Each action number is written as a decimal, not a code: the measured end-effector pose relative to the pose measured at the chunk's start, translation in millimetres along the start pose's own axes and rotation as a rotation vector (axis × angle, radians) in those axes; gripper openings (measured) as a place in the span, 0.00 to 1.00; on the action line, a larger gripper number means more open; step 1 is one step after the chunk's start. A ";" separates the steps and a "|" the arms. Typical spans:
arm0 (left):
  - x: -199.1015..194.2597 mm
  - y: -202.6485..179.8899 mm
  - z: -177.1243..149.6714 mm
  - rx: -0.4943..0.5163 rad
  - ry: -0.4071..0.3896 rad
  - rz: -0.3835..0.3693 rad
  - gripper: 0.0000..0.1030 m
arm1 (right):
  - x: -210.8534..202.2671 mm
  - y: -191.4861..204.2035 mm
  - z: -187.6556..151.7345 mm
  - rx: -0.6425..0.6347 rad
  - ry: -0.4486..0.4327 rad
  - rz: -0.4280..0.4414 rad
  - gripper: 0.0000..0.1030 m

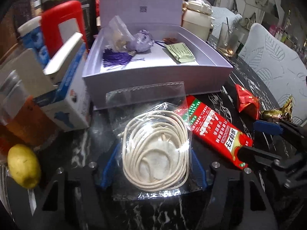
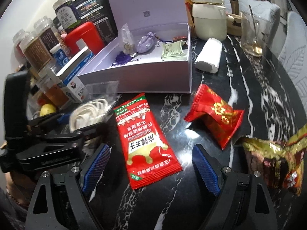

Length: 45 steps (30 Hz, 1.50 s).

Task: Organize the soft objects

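A clear bag holding a coil of white cord (image 1: pixel 155 149) lies on the black marble table (image 1: pixel 157 214), in front of an open lavender box (image 1: pixel 153 78). My left gripper (image 1: pixel 153 153) is shut on the bag, its blue pads pressing both sides; the right wrist view shows the same grip (image 2: pixel 84 118). A long red snack packet (image 2: pixel 145 134) lies flat between the fingers of my right gripper (image 2: pixel 150 149), which stands open with its pads clear of it. Inside the box (image 2: pixel 153 76) lie a purple sachet (image 2: pixel 144 41) with a tassel, a small clear bag and a green packet.
A red candy packet (image 2: pixel 214 115) and a gold wrapper (image 2: pixel 274 157) lie to the right. A white roll (image 2: pixel 209 55), a cream jar (image 2: pixel 209 19) and a glass with a spoon (image 2: pixel 253 32) stand behind. Jars, cartons and a lemon (image 1: pixel 23 164) crowd the left.
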State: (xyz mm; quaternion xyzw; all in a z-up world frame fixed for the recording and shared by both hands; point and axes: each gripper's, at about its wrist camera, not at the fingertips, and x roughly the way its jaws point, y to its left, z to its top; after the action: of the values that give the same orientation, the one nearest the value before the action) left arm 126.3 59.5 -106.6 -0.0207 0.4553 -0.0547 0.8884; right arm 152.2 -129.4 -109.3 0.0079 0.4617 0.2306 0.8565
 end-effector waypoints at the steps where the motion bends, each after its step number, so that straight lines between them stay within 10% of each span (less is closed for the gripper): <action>1: -3.5 1.7 -1.7 -0.005 -0.003 0.001 0.65 | 1.1 0.4 1.5 -0.010 0.003 -0.012 0.87; 19: -17.7 24.9 -11.4 -0.086 -0.024 -0.026 0.65 | 39.1 34.7 16.7 -0.190 0.069 -0.088 0.86; 26: -27.6 25.9 -19.5 -0.091 -0.037 -0.040 0.65 | 37.5 39.4 12.7 -0.217 0.034 -0.145 0.48; 45: -68.2 17.3 -55.3 -0.096 -0.075 -0.024 0.65 | -16.4 47.6 -34.6 -0.076 -0.035 -0.046 0.45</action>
State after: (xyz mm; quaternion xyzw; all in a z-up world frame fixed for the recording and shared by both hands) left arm 43.2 85.3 -85.4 -0.0707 0.4234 -0.0428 0.9022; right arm 98.6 -100.4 -105.5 -0.0311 0.4377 0.2278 0.8692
